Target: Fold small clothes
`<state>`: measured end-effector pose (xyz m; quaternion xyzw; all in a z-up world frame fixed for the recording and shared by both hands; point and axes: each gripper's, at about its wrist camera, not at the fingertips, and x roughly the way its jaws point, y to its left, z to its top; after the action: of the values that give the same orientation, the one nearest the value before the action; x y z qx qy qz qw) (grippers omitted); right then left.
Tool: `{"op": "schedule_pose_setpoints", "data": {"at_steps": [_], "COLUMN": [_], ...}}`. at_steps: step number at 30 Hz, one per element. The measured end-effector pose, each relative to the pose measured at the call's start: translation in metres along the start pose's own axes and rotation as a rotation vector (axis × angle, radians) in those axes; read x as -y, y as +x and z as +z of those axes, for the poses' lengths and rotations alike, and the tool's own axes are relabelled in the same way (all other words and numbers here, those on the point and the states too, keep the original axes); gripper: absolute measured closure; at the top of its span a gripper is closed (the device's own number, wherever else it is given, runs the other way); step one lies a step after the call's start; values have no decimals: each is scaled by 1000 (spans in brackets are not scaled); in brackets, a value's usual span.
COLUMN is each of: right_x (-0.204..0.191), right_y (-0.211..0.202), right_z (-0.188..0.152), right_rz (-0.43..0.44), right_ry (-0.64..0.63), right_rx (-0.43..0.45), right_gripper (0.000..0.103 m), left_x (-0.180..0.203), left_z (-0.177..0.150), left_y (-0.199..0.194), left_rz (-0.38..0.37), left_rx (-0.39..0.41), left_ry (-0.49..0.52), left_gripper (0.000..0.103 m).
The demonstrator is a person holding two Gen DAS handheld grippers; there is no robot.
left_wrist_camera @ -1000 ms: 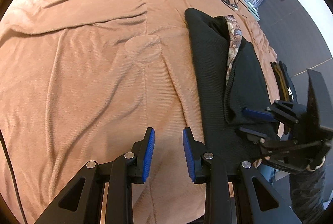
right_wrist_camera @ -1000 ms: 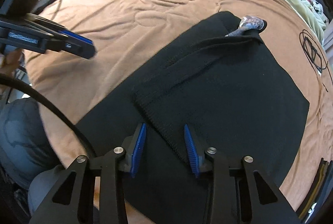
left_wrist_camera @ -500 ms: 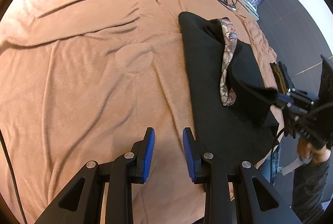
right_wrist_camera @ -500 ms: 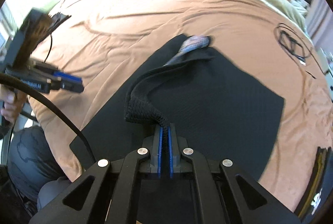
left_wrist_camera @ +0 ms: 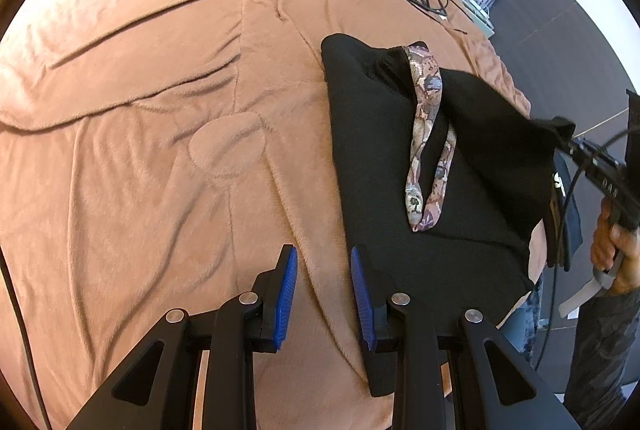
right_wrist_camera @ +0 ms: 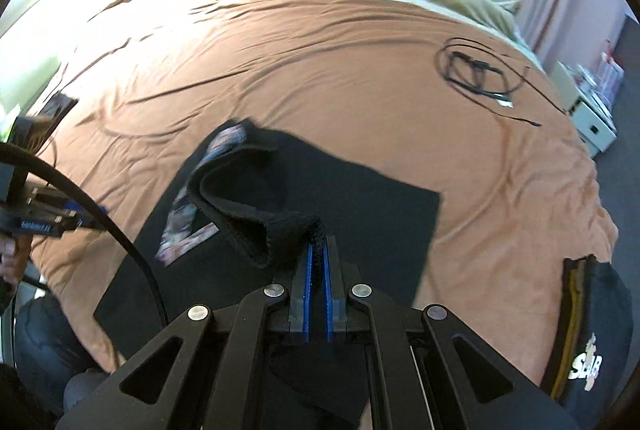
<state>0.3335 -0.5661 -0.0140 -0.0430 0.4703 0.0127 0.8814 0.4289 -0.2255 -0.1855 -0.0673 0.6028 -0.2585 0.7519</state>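
Two grippers in view, one garment in work.

Item 1: black knit garment (left_wrist_camera: 380, 158), lying flat on the brown blanket (left_wrist_camera: 160, 150) of a bed, near its front edge. A patterned strip (left_wrist_camera: 428, 150), apparently a lining or trim, shows where the upper layer is peeled back. In the left wrist view the long axis runs from the near edge of the bed away toward the far side, with one rounded corner pointing away; the lifted layer rises toward the right of that view.

Item 2: right gripper (right_wrist_camera: 316, 262), fingers clenched on a ribbed edge of the garment, holding it raised off the lower layer so the cloth drapes in a loop beneath it.

Item 3: left gripper (left_wrist_camera: 324, 290), fingers partly parted and grasping nothing, poised above the blanket just beside the garment's near left edge; one finger overlaps the black cloth in the view, contact cannot be told.

Item 4: second dark garment (right_wrist_camera: 588, 330) with printed lettering, at the bed's right edge, well apart.

Item 5: coiled black cord (right_wrist_camera: 476, 70) on the blanket farther back.

Step in hand, by judgement: a fold begun, one edge lifted for carrying across. The next move likely calls for bringing that edge over the body of the garment and laying it flat, while the left gripper pins or smooths the near side.
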Motion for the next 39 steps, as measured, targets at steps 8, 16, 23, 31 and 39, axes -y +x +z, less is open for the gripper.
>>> {"op": "schedule_pose_setpoints", "data": {"at_steps": [8, 16, 23, 31, 39], "right_x": [29, 59, 89, 100, 104], "right_y": [25, 73, 114, 135, 141], "right_z": [14, 18, 15, 6, 4], "right_rz": [-71, -76, -28, 12, 24], "right_ry": [97, 182, 275, 309, 313], "right_rx": [-4, -43, -81, -90, -82], "right_gripper": [102, 102, 102, 102, 102], "left_x": [3, 3, 5, 3, 8], "left_z": [11, 41, 80, 126, 172], "left_y": [12, 22, 31, 59, 78], "left_rz": [14, 46, 48, 36, 36], "left_rx": [-17, -11, 32, 58, 94], "left_ry": [7, 16, 30, 22, 16], "left_gripper": [73, 73, 73, 73, 72]}}
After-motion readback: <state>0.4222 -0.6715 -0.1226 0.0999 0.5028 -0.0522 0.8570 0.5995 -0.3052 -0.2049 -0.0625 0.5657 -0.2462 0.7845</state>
